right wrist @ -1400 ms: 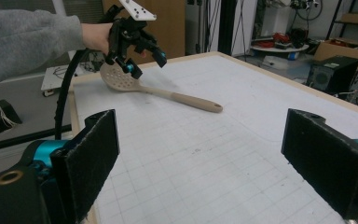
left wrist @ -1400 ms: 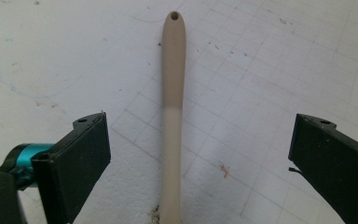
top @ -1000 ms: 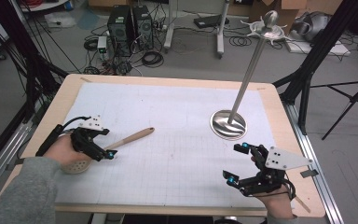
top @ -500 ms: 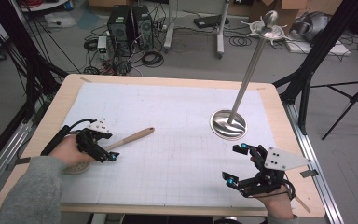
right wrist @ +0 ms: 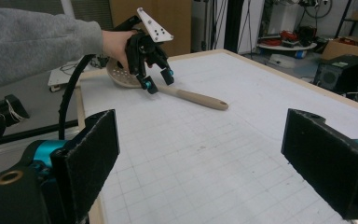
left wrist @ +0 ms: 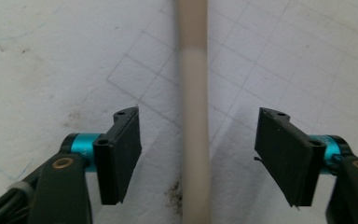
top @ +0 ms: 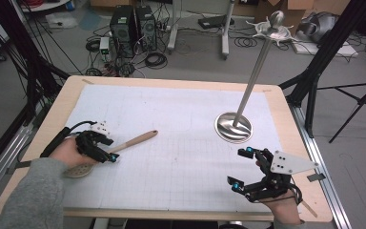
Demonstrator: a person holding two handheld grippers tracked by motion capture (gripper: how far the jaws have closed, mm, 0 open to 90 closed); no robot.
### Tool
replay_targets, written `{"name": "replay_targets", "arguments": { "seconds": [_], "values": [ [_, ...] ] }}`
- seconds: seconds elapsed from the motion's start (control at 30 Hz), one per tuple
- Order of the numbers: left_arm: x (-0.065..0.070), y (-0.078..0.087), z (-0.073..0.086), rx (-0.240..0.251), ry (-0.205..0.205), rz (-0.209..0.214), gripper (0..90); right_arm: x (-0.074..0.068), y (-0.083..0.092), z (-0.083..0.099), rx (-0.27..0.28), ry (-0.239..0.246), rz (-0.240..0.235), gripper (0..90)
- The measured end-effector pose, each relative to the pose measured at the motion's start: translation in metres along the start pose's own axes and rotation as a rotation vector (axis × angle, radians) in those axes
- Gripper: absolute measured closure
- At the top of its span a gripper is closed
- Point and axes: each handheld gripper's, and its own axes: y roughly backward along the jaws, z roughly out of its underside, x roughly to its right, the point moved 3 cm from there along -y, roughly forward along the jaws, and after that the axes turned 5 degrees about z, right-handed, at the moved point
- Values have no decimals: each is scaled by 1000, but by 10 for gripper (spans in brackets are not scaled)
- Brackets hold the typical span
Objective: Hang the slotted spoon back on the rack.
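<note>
one wooden-edged table point(top: 286, 114), white grid sheet point(top: 171, 124), cables on floor point(top: 152, 57).

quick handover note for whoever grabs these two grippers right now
Left gripper: its jaws have just been closing, astride the handle of the slotted spoon, but the fingers do not touch it yet.
Right gripper: open, holding nothing, near the table's front right corner.
The spoon lies flat on the gridded mat, its perforated bowl under the left hand. The metal stand is upright at the right.
Done: left gripper lined up over the handle.
Left: finish the grip and lift, probably toward the stand.
</note>
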Motion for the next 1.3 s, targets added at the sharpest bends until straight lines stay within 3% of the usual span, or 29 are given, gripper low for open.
{"name": "replay_targets", "arguments": {
  "seconds": [0.23,0.57,0.8,0.87,1.07,1.3],
  "values": [
    [-3,6,9,-38,-10,-21,389,0,-1,1,-8,-6,-2,102],
    [-1,7,10,-49,-28,-32,495,-2,-2,2,-25,-12,-13,102],
    [1,8,10,-60,-24,-36,645,-1,-1,1,-21,-10,-7,102],
    [4,8,9,-66,-38,-31,753,-1,0,1,-18,-10,-2,102],
    [3,7,12,-26,19,-29,775,-1,0,1,-14,-2,4,102],
    [4,8,12,-26,21,-30,776,-1,-1,1,-19,-14,5,101]
  ]
}}
